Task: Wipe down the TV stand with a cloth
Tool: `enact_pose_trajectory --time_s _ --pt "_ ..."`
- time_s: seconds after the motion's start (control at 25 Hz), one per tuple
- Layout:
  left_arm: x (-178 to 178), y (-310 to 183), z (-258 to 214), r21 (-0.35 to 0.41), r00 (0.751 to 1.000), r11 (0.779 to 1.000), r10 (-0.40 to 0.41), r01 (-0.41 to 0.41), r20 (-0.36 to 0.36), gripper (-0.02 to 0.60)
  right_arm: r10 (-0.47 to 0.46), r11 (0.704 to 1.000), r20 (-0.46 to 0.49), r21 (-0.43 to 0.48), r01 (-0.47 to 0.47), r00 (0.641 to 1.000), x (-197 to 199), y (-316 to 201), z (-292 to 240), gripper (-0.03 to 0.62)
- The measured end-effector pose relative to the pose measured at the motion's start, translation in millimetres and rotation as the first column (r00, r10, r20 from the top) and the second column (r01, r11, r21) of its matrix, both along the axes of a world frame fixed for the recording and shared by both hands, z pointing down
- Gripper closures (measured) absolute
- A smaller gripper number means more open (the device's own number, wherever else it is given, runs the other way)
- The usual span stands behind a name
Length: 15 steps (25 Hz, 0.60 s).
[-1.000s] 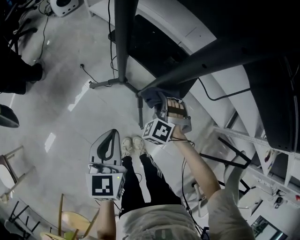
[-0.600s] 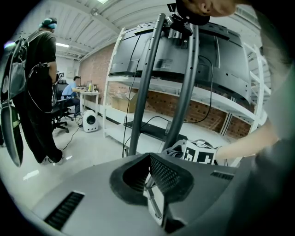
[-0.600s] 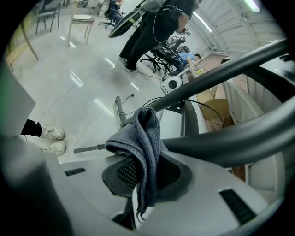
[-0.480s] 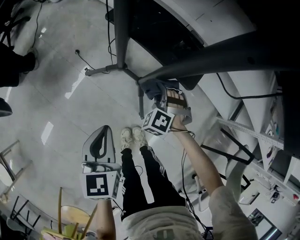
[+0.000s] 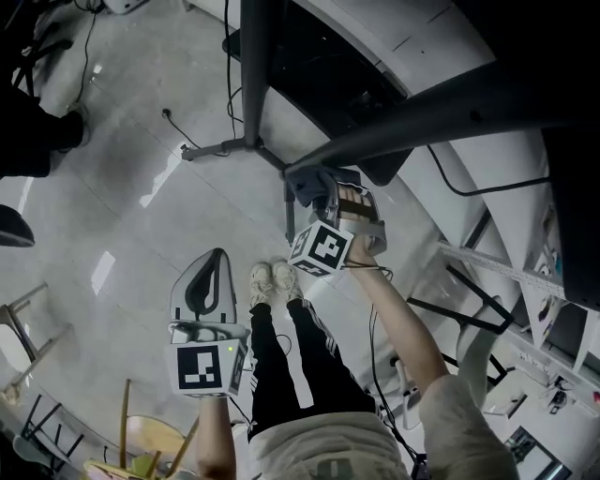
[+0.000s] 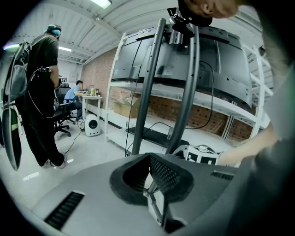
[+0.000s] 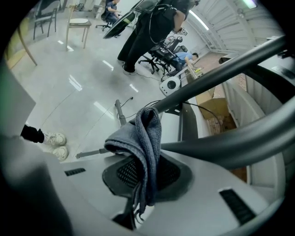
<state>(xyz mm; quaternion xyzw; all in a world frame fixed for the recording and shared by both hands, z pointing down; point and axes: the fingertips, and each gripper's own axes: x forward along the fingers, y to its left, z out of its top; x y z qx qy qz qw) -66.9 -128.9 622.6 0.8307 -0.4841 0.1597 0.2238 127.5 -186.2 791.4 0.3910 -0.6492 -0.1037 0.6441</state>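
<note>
Cloth [image 7: 140, 138] clamped by right gripper [image 7: 138, 177], only its edge in head view

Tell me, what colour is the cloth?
Dark bluish grey. The cloth shows best in the right gripper view.

Dim, desaturated; ceiling strip lights [image 6: 102, 2] glare on glossy floor [image 5: 112, 169]; fisheye edges vignetted.

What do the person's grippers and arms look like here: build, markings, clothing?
Both grippers are grey moulded shells with dark mesh-lined fingers. The left gripper and right gripper each carry a white cube with black square markers. A thin dark cable runs from the right one along the arm. The person wears a light grey short-sleeved top.
</note>
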Motion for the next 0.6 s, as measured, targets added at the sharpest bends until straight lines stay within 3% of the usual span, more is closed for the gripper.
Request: enact_pose_trajectory --time_s 0.16,0.36,0.44,0.6 --pt "4 -11 -46 0.087 1.0 0.996 0.019 -0.018 -0.011 0.566 0.034 0.998 0.133 0.052 -0.041 0.991 -18 0 -53 0.537" --pt "-4 -28 -121 0.204 1.0 0.979 0.0 0.006 -0.031 0.566 0.085 0.978 0.32 0.152 -0.14 0.943 -39 3 -152 0.536" --pt "-10 -26 -152 0.244 0.998 0.969 -0.028 0.04 -0.053 0.566 0.107 0.965 0.42 0.175 -0.196 0.901 -47 14 -196 0.536" --pt "-17 -14 -213 0.309 0.996 0.948 -0.06 0.077 -0.066 0.566 0.115 0.929 0.631 0.206 -0.308 0.767 -60 38 -283 0.537"
